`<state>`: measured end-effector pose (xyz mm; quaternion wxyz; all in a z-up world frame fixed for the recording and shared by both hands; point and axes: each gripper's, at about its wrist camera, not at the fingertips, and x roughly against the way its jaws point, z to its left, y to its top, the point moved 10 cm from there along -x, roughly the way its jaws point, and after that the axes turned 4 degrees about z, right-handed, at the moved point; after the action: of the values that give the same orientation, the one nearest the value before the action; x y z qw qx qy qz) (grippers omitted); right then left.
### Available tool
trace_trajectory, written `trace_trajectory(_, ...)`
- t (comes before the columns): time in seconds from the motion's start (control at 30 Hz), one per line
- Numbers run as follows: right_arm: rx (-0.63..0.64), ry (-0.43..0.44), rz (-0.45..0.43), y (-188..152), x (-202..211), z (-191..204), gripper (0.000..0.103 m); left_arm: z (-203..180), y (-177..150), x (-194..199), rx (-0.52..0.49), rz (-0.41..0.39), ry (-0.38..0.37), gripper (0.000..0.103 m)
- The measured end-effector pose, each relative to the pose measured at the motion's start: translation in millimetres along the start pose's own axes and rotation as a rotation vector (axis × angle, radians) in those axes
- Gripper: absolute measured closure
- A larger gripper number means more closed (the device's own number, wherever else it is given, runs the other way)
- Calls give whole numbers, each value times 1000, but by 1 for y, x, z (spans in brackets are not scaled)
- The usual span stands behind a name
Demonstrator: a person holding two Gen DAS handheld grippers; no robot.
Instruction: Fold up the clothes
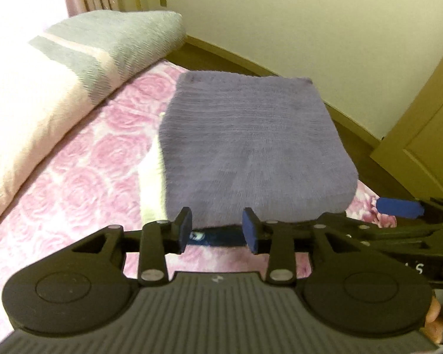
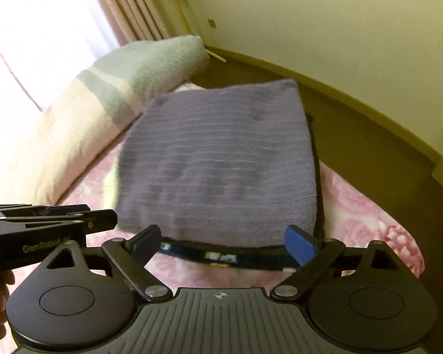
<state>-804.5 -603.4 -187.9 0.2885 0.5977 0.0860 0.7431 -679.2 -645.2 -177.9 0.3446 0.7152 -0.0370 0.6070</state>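
A purple knit garment point(image 1: 245, 141) point(image 2: 218, 159) lies folded into a thick rectangle on top of a small pile on the bed. Under it a dark navy garment point(image 2: 221, 255) with white marks shows along the near edge, and a pale yellow-green one point(image 1: 152, 188) sticks out on the left. My left gripper point(image 1: 218, 231) hovers just before the near edge, open, nothing between its pads. My right gripper point(image 2: 223, 242) stands wide open at the same edge, also holding nothing. Each gripper shows at the side of the other's view.
The pile rests on a pink rose-patterned bed cover point(image 1: 88, 177). A rolled cream and grey-green blanket point(image 1: 59, 82) lies along the left. Dark floor point(image 2: 354, 135) drops off right of the bed, with a wooden door point(image 1: 428, 135) and a pale wall beyond.
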Motion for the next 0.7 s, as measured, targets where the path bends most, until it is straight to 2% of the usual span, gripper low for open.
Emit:
trace_trajectory(0.33, -27, -65, -48, -37, 67, 31, 10, 10, -31, 82, 15, -77, 30, 60)
trace_trajectory(0.7, -45, -124, -107, -89, 132, 48, 10, -3, -76, 150, -13, -146, 40, 50)
